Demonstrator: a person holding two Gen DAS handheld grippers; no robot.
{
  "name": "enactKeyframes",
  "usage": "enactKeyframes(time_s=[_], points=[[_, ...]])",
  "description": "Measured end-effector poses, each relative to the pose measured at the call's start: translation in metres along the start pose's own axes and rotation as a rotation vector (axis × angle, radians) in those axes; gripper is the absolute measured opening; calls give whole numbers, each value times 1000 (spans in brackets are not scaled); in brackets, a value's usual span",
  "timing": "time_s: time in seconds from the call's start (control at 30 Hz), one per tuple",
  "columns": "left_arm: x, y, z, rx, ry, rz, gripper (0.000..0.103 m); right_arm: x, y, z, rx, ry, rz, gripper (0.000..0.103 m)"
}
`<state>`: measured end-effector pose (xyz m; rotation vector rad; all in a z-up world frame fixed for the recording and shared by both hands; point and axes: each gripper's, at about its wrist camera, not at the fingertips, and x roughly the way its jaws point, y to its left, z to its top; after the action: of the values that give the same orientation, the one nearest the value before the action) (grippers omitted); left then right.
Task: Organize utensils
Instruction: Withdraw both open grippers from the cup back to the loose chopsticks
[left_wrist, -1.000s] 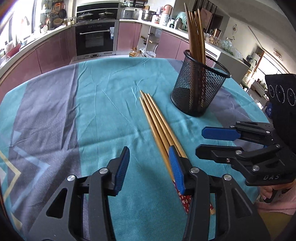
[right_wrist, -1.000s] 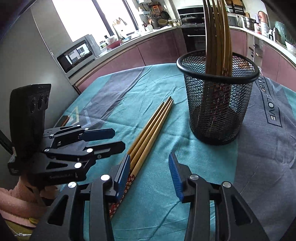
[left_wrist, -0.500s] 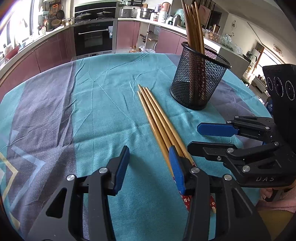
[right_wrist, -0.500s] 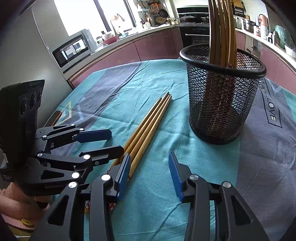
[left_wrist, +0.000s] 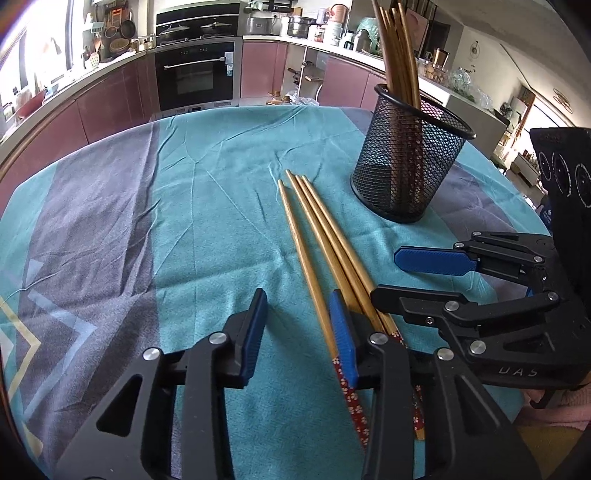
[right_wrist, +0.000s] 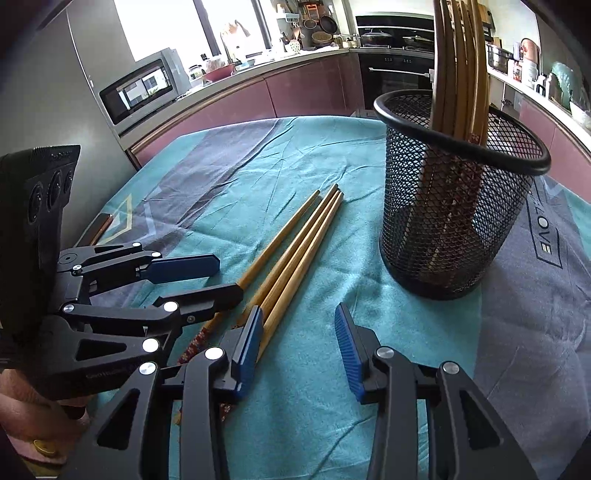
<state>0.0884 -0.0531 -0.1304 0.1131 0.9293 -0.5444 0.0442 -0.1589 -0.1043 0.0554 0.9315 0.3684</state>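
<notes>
The leftmost chopstick (left_wrist: 306, 258) has split from 2 others; left gripper (left_wrist: 299, 332) closing, empty — next, straddle it; right gripper (right_wrist: 299, 347) released.

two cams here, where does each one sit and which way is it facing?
Left wrist: on the left gripper, angled down over the table toward the oven wall; shows its own jaws, closing with nothing between them, plus the right gripper coming in from the right.
Right wrist: on the right gripper, angled down toward the window counter; shows its own jaws, the left gripper and a hand.
Shared: the loose chopsticks, mesh cup, teal tablecloth.
</notes>
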Motion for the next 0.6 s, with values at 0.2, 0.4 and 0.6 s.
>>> enactKeyframes(time_s=[0.2, 0.4, 0.6], points=[[-1, 6, 1, -19, 8, -13, 30, 1, 3, 1, -32, 4, -38, 37], [0, 4, 5, -8, 16, -10, 32, -1, -1, 1, -46, 34, -72, 24], [9, 1, 14, 14, 28, -1, 31, 4, -4, 8, -40, 32, -87, 24]])
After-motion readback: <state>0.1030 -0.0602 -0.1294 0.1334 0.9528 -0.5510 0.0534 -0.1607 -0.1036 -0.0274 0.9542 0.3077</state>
